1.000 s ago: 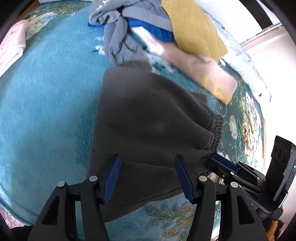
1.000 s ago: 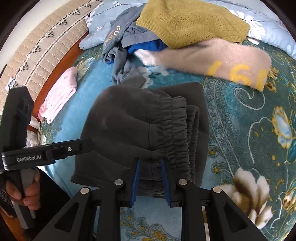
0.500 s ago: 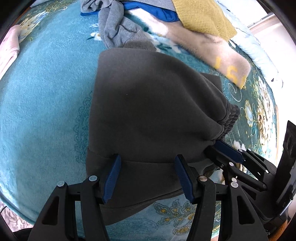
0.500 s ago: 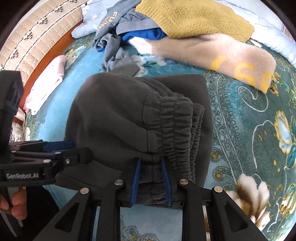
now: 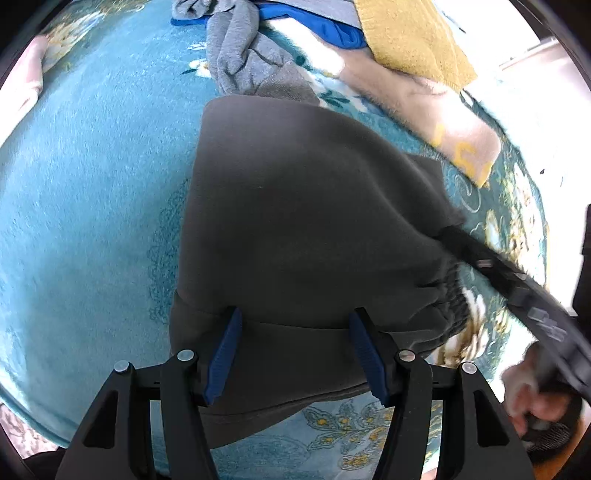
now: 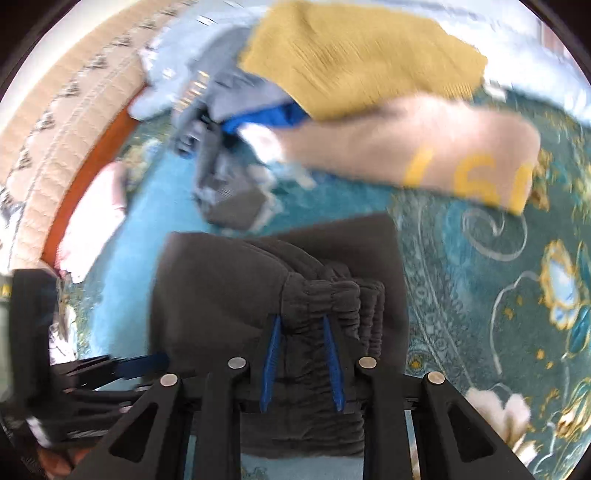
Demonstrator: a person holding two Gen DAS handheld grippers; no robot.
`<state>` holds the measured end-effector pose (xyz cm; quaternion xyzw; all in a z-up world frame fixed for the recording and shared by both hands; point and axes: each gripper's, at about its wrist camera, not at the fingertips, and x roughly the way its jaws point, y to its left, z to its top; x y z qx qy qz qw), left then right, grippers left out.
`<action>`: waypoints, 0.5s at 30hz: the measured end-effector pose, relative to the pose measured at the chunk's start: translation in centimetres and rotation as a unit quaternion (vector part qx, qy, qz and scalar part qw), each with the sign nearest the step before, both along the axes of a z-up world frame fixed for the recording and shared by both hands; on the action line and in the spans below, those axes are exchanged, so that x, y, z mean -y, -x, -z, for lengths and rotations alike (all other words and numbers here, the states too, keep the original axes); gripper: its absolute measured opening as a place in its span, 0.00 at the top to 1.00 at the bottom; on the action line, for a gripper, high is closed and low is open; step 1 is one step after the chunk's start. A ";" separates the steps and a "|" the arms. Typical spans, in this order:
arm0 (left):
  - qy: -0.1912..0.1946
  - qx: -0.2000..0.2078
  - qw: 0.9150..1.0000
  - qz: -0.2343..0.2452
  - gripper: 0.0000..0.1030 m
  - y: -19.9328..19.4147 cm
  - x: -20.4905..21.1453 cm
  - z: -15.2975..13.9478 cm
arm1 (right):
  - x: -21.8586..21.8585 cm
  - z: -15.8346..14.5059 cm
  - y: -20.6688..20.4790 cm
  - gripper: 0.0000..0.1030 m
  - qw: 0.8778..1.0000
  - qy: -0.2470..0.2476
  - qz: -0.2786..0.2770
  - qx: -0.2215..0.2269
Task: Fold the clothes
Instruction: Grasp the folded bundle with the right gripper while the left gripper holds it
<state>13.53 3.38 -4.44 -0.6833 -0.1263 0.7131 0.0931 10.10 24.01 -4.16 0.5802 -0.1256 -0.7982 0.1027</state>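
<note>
- teal floral bedspread [image 5: 85,206] covered the bed, and every garment lay on it.
- at the far left edge, a folded pink garment [image 6: 94,221] sat on the blanket beside a quilted beige headboard [image 6: 62,110] with a wooden rail.
- left tongs [image 5: 295,350] stood with their blue-padded jaws wide apart, one on each side of the near edge of the dark grey sweatpants [image 5: 303,229]; no cloth was pinched between them.
- those sweatpants lay folded in the middle of the bed, spread flat on the blanket, the gathered elastic waistband turned to the right.
- behind the sweatpants, a crumpled light grey garment [image 5: 243,62] touched their far edge, with a strip of blue cloth [image 5: 317,27] just beyond it.
- right tongs [image 6: 303,363] had their blue pads partly apart, straddling the bunched waistband; much of this view was smeared by motion, so i cannot tell whether the pads pressed the fabric.
- further right, a mustard knit sweater [image 6: 362,55] lay over a fuzzy tan garment [image 6: 424,144] with yellow numerals, both apart from the sweatpants.
- at the far right of the left wrist view, a person's hand [image 5: 535,391] gripped the blurred handle of the right tongs.
</note>
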 end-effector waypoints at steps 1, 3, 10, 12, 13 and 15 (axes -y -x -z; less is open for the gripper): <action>-0.005 0.000 1.000 -0.003 0.40 0.0 0.2 0.0 | -0.1 0.5 0.3 0.74 1.000 0.004 0.005 0.005; -0.005 0.000 1.000 -0.003 0.40 -0.1 0.2 0.1 | -0.3 1.2 0.6 0.74 1.000 0.012 0.011 0.011; -0.017 -0.001 1.000 -0.011 0.40 0.7 0.6 -0.5 | -1.0 1.7 0.9 0.74 0.999 0.037 0.018 0.017; -0.029 -0.007 0.999 -0.021 0.40 0.8 1.0 -0.8 | -1.4 1.1 0.7 0.73 0.998 0.051 0.021 0.011; -0.039 -0.016 0.999 -0.030 0.40 0.8 1.4 -1.2 | -1.7 0.7 0.5 0.73 0.998 0.063 0.023 0.006; -0.060 -0.037 0.996 -0.048 0.40 0.7 2.3 -2.1 | -2.4 -0.1 0.0 0.73 0.996 0.088 0.027 -0.004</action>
